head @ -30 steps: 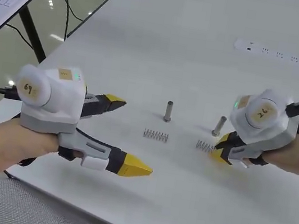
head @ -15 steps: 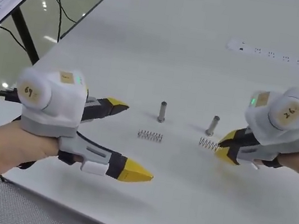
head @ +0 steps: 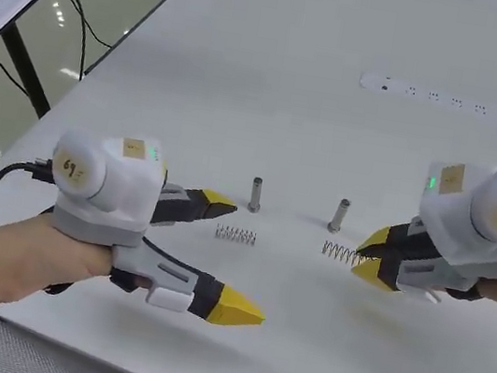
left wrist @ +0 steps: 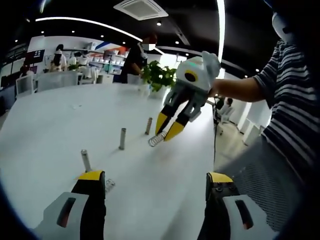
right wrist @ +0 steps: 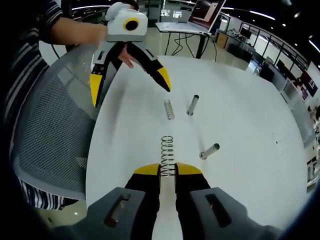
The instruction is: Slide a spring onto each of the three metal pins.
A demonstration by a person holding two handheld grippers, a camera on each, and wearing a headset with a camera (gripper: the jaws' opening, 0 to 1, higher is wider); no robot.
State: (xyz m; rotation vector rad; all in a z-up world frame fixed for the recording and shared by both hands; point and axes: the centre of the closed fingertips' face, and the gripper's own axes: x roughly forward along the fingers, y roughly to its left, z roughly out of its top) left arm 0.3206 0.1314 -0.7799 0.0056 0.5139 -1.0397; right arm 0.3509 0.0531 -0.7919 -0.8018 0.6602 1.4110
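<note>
Spring (head: 340, 251), thin coiled steel wire: clamped by its right end in the right tongs (head: 370, 253), whose yellow-tipped jaws were drawn together on it. Its coil stuck out leftward, just near of the right pin (head: 339, 215). Second spring (head: 235, 234), same make, lay loose on the smooth white surface (head: 294, 80), just near of the left pin (head: 256, 194). Both pins were short grey metal cylinders, upright. Third pin (left wrist: 149, 125) stood past them in the left gripper view. Left tongs (head: 235, 256): jaws wide apart, holding nothing, far tip beside the loose spring. Against one second earlier, the left tongs had come closer to the left pin. The right tongs, then down at the spring's end, had closed on it.
</note>
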